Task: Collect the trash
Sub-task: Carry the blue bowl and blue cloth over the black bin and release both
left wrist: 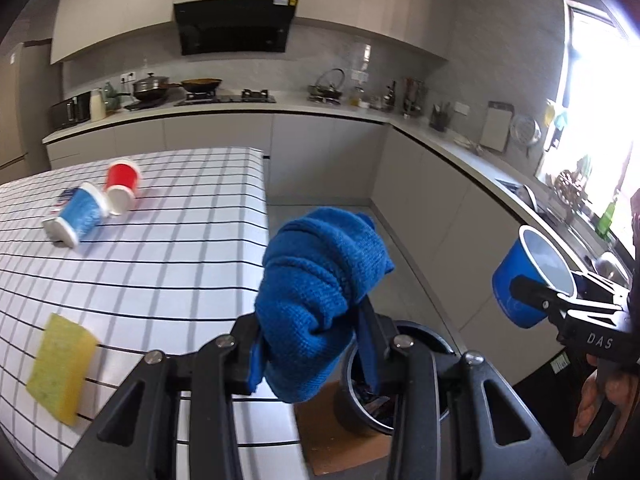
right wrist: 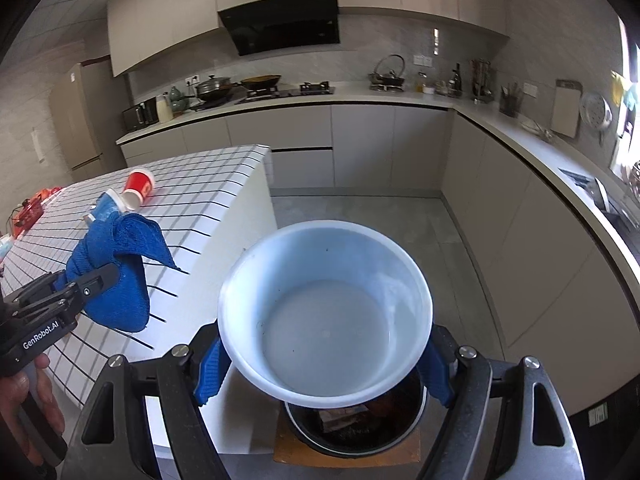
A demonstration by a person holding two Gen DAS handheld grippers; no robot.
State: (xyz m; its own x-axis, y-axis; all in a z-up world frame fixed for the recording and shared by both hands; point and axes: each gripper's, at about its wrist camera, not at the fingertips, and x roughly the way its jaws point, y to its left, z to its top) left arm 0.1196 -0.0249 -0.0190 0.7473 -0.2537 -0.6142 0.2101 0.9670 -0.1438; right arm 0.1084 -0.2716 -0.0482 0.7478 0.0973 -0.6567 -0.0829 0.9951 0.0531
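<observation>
A blue cup [right wrist: 326,312] is gripped by the right claw [right wrist: 326,372], mouth toward the camera, nothing inside but a few dark specks. Just below it a dark bin [right wrist: 356,436] is seen on the floor — dark scraps inside, hard to tell apart. A bunched blue cloth [left wrist: 320,296] is clamped in the left claw [left wrist: 316,356], off the edge of the tabletop [left wrist: 168,264]. A yellow sponge [left wrist: 60,372] lies nearer; farther back, a second blue cup [left wrist: 80,216] and a red cup [left wrist: 122,186] are tipped over, touching.

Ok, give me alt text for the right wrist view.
The right gripper holds an empty blue cup above a dark bin on the floor. At left, the left gripper clamps a blue cloth beside the checked table.
</observation>
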